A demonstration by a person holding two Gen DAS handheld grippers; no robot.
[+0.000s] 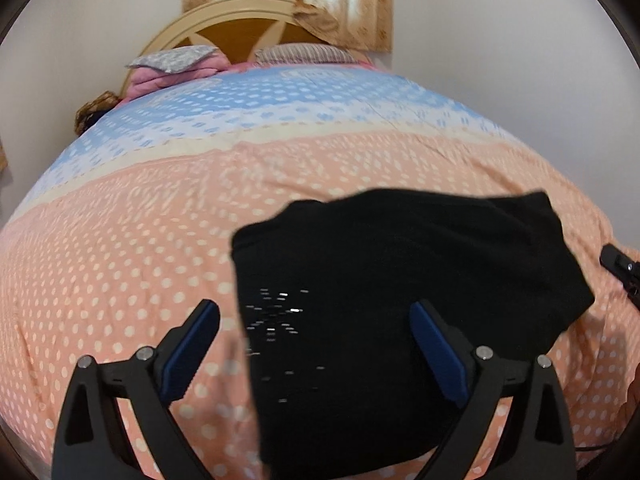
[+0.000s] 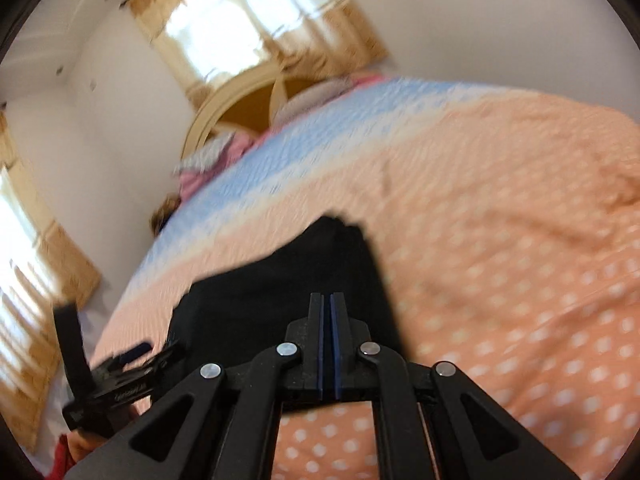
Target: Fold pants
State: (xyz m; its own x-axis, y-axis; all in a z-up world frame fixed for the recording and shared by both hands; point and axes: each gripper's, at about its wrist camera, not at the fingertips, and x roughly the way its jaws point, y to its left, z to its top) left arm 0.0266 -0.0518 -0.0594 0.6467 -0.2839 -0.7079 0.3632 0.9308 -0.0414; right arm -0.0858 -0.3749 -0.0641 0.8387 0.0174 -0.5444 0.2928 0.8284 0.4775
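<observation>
Left gripper (image 1: pixel 316 344) wide open over folded pants (image 1: pixel 400 280), right gripper (image 2: pixel 330 312) closed, apparently empty; press edges flat on bed (image 1: pixel 120 260).

light: bright daylight from window (image 2: pixel 224 28) | right view motion-blurred | fisheye edges bent, dark

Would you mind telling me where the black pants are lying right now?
The black pants lie on the orange polka-dot part of the bedspread near the bed's foot, low and right of centre in the left wrist view, under the open left gripper.
</observation>
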